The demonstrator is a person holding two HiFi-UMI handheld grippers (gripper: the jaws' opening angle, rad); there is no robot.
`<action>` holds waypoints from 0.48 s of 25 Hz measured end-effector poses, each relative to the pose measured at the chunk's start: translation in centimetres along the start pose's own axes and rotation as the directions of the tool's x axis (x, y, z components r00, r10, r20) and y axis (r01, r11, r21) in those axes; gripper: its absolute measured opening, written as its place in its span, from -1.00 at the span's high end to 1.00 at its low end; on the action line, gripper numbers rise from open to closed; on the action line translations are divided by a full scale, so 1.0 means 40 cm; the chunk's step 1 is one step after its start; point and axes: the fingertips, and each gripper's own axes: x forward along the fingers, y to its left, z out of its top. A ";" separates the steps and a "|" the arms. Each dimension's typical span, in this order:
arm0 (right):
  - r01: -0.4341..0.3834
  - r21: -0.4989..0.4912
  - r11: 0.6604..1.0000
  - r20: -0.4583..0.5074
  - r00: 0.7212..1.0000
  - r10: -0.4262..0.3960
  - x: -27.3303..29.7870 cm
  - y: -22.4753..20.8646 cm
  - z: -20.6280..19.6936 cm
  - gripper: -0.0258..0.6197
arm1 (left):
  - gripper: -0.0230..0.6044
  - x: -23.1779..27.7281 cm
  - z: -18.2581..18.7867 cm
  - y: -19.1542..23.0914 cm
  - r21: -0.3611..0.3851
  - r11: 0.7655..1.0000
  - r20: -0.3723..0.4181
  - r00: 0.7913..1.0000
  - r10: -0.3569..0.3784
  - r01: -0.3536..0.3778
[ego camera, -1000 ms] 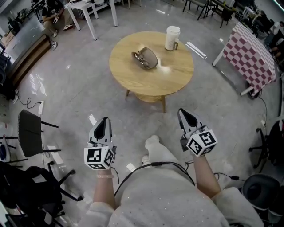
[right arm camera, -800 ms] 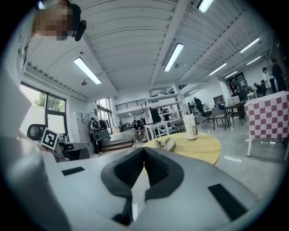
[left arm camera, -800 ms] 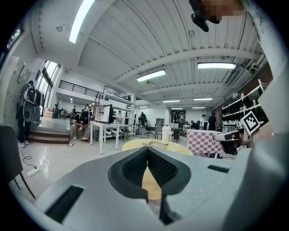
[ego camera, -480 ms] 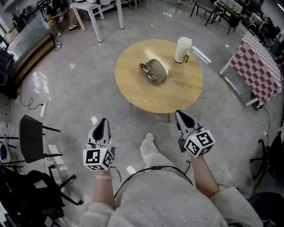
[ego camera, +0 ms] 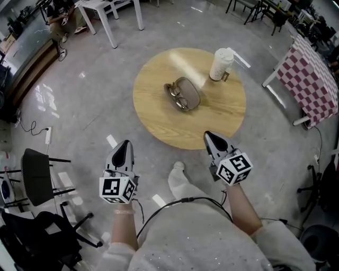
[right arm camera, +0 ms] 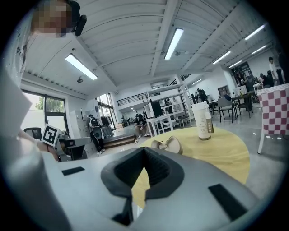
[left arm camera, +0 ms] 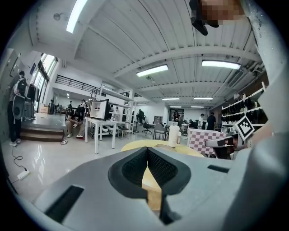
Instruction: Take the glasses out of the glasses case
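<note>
An open grey-beige glasses case (ego camera: pixel 187 93) lies near the middle of the round wooden table (ego camera: pixel 153 114), with dark-framed glasses (ego camera: pixel 176 97) in it on its left side; the case (right arm camera: pixel 170 145) also shows in the right gripper view. My left gripper (ego camera: pixel 124 147) is shut and empty, over the floor short of the table's near-left edge. My right gripper (ego camera: pixel 211 138) is shut and empty too, its tips just over the table's near rim. In the left gripper view the jaws (left arm camera: pixel 147 154) meet with nothing between them; the same holds in the right gripper view (right arm camera: pixel 144 154).
A white lidded cup (ego camera: pixel 221 64) stands at the table's far right (right arm camera: pixel 201 120). A checkered cloth stand (ego camera: pixel 310 79) is to the right, a black chair (ego camera: pixel 37 166) at left, white tables (ego camera: pixel 100 10) at the back. A cable runs across my lap.
The table and case have come closer in the head view as I walked forward. Both grippers advanced, still shut; the right one now reaches the table's near edge.
</note>
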 end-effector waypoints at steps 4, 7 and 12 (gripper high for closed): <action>-0.002 0.013 1.000 -0.016 1.000 0.002 0.056 -0.033 0.009 0.91 | 0.91 0.061 0.011 0.019 -0.002 1.000 -0.008 1.000 -0.006 0.006; -0.013 0.023 1.000 -0.035 0.999 0.014 0.094 -0.048 0.008 0.91 | 0.91 0.100 0.014 0.034 -0.005 1.000 -0.017 1.000 -0.007 0.007; -0.031 0.031 0.999 -0.070 0.997 0.033 0.162 -0.072 0.010 0.91 | 0.91 0.169 0.021 0.055 -0.010 1.000 -0.029 0.999 -0.012 0.012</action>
